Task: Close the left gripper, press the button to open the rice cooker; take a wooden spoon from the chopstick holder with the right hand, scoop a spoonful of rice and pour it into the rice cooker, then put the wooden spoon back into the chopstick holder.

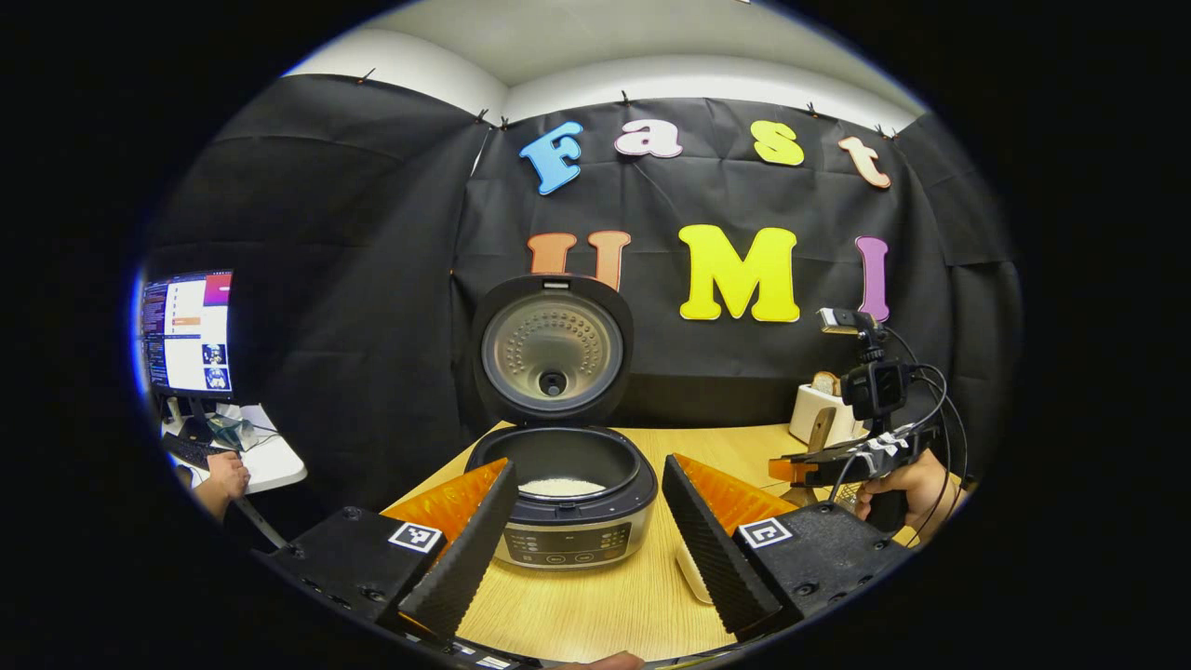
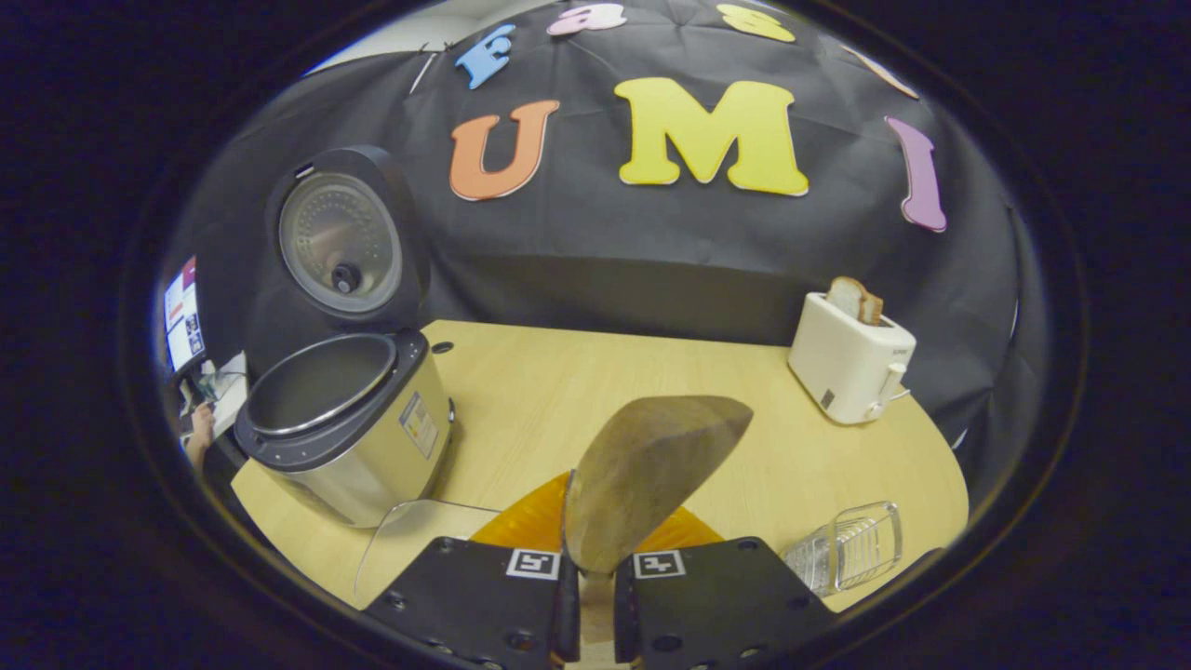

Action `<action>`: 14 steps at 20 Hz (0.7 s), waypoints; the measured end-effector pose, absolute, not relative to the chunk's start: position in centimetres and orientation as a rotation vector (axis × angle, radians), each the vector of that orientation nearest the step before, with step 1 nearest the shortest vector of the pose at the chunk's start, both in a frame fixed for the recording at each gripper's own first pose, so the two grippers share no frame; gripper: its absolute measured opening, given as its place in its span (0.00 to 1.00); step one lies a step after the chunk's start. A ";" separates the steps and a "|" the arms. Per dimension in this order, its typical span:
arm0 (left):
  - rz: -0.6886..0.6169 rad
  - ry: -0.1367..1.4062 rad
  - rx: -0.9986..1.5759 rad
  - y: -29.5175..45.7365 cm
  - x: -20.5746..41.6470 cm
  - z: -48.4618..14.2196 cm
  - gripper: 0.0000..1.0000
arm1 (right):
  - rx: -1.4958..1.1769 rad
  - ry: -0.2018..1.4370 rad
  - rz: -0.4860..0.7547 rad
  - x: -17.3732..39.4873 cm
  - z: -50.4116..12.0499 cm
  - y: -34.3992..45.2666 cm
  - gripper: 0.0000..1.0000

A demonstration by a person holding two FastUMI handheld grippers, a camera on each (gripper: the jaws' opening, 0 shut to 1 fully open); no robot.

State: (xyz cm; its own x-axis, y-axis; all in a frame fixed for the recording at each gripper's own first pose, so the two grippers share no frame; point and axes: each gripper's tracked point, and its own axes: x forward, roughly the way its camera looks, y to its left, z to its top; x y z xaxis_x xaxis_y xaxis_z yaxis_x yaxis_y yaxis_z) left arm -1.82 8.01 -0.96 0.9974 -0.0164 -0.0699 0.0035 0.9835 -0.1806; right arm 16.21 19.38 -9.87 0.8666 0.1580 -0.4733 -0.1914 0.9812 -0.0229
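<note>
Rice cooker [image 1: 563,498] sits on the wooden table [image 1: 595,605], lid [image 1: 553,349] swung upright at 12 o'clock above the pot; white rice [image 1: 561,487] lies in the bottom of the inner pot. In the left gripper view the left gripper [image 1: 582,544] frames the cooker, fingers spread wide apart, holding nothing. At 3 o'clock in that view the right gripper [image 1: 791,470] hovers over the table in a hand [image 1: 916,489], a wooden piece rising above it.

In the right gripper view the wooden spoon [image 2: 642,470] stands up from the right gripper [image 2: 595,596], both fingers pressed on its handle, bowl uppermost. Cooker at 9 o'clock, lid up. White toaster [image 2: 849,361] with a bread slice [image 2: 856,300] at 2 o'clock. Clear ribbed chopstick holder [image 2: 851,549] at 4 o'clock, near the table edge. A clear container rim [image 2: 409,526] shows just left of the fingers.
</note>
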 end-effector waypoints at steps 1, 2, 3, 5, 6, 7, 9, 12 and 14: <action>-0.010 0.071 -0.182 8.0 -1.8 -0.9 1.00 | -0.090 0.473 0.163 16.0 -9.7 19.2 0.14; -0.010 0.070 -0.181 8.0 -1.8 -0.9 1.00 | -0.117 0.452 0.152 15.9 -9.2 19.2 0.13; -0.011 0.069 -0.180 7.9 -1.8 -0.8 0.99 | -0.138 0.450 0.139 15.6 -9.2 19.2 0.14; -0.015 0.067 -0.179 7.8 -1.9 -0.8 1.00 | -0.149 0.471 0.152 14.9 -9.3 19.9 0.14; -0.016 0.067 -0.179 7.7 -1.9 -0.7 0.99 | -0.151 0.476 0.155 14.8 -9.3 20.0 0.15; -0.016 0.067 -0.179 7.7 -1.9 -0.7 0.99 | -0.147 0.476 0.162 14.8 -9.2 20.1 0.15; -0.018 0.068 -0.180 7.6 -1.9 -0.8 0.99 | -0.139 0.493 0.156 14.7 -9.6 19.8 0.16; -0.019 0.067 -0.178 7.6 -1.9 -0.7 0.99 | -0.123 0.554 0.156 14.3 -10.9 19.8 0.25; -0.017 0.072 -0.176 7.6 -1.8 -0.9 0.99 | -0.124 0.565 0.154 14.3 -11.0 19.3 0.25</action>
State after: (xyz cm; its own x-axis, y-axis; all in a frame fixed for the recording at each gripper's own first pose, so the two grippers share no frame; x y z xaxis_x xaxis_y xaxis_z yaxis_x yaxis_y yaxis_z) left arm -1.82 7.58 -0.89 0.9973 -0.0236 -0.0702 0.0110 0.9845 -0.1751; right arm 14.30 19.35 -10.98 0.8334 0.1104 -0.5415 -0.1786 0.9811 -0.0750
